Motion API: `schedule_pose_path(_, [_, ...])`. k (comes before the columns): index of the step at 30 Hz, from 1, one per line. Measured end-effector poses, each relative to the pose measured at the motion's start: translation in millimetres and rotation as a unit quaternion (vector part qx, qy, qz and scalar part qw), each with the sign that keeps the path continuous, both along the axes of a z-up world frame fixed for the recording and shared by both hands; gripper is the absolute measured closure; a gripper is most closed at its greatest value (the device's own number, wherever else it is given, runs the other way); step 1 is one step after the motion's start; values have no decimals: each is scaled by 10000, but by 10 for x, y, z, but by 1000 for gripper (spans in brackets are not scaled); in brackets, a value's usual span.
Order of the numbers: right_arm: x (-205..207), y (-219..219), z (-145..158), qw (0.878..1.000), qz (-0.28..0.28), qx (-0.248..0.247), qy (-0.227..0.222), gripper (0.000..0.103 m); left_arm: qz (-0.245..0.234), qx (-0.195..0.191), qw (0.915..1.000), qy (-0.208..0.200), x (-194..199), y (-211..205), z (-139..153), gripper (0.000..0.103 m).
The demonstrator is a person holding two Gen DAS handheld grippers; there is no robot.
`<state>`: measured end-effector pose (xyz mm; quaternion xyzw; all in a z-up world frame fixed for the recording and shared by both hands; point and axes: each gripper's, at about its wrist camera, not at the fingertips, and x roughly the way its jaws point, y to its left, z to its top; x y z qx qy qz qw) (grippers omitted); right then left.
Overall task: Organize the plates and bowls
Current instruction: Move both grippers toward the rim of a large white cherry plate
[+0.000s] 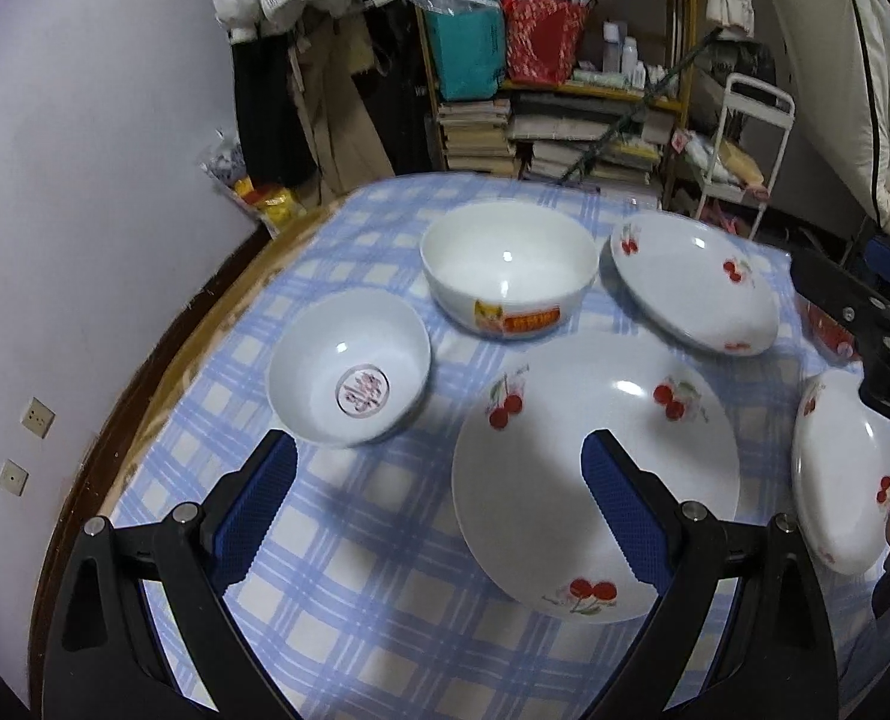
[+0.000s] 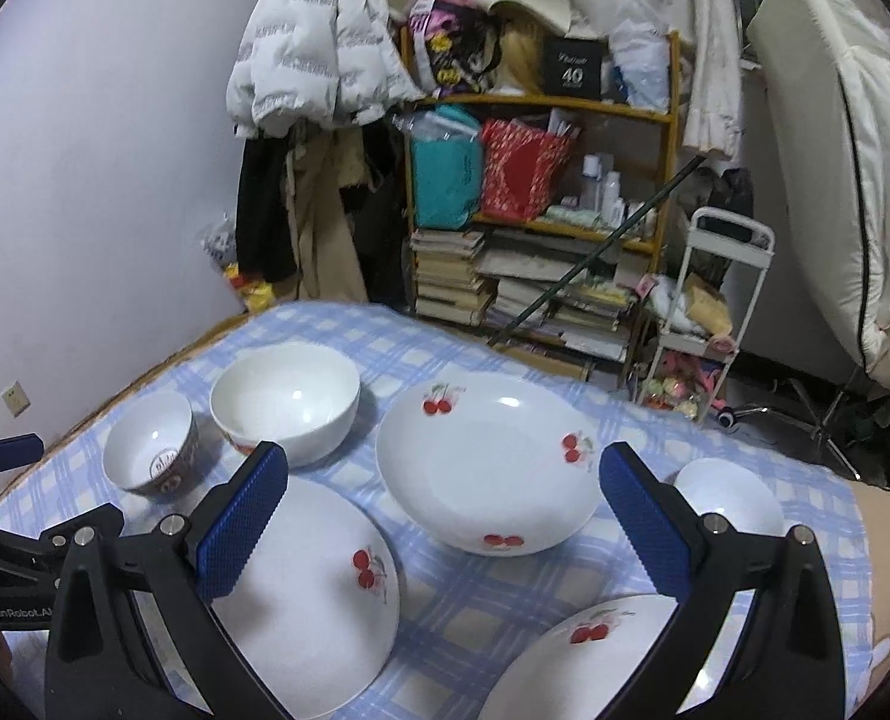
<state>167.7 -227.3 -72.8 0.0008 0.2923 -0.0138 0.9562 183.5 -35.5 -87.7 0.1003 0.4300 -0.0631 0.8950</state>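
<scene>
**Both grippers open above the dishes on the checked cloth**

The left gripper (image 1: 439, 456) hangs over the tabletop (image 1: 349, 600) with its blue fingers (image 1: 253, 516) wide apart and nothing between them. Its right finger is in front of the big cherry plate (image 1: 595, 468), which lies flat on the blue checked cloth. Just ahead of the left finger stands the small bowl (image 1: 349, 375), upright, with a red round mark on its bottom. Further ahead, between the two fingers, stands the white bowl (image 1: 508, 273), bigger and with an orange label on its side. To the right of the fingers, beyond the big plate, lies the deep cherry plate (image 1: 694, 285). At the right edge of this view another cherry plate (image 1: 844, 474) is partly covered by the other gripper's black body.

The right gripper (image 2: 442, 492) also has its fingers (image 2: 238, 531) far apart and holds nothing. Between them, a little ahead, sits the deep cherry plate (image 2: 487, 462). The left finger is in front of the big cherry plate (image 2: 313, 594); under the right finger lies the third cherry plate (image 2: 589, 654), near the bottom edge. Behind the right finger a small white dish (image 2: 727, 501) rests on the cloth. Left of the fingers stand the white bowl (image 2: 286, 411) and the small bowl (image 2: 151, 450), close side by side; whether they touch, I cannot tell. All the dishes are separate, none stacked.
</scene>
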Motion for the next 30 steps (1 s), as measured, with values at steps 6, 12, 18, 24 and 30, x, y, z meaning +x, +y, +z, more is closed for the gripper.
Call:
schedule_pose_path(6, [95,62,-248,9990,161,87,398,0,-129,191,9996,187,-17,-69,-151,8])
schedule_pose_path(12, [179,151,-484,9964,243,39,808,0,-54,192,9980,601,58,-62,-347,8])
schedule_pose_path(18, [258,202,-693,9928,342,26,1144,0,60,122,9962,858,169,-23,-493,8])
schedule_pose_path(24, [337,194,-856,9887,334,47,1458,8,126,64,9944,1047,257,33,-615,9])
schedule_pose_path(30, [420,144,-988,9834,340,206,1769,21,271,-39,9913,1289,341,74,-735,9])
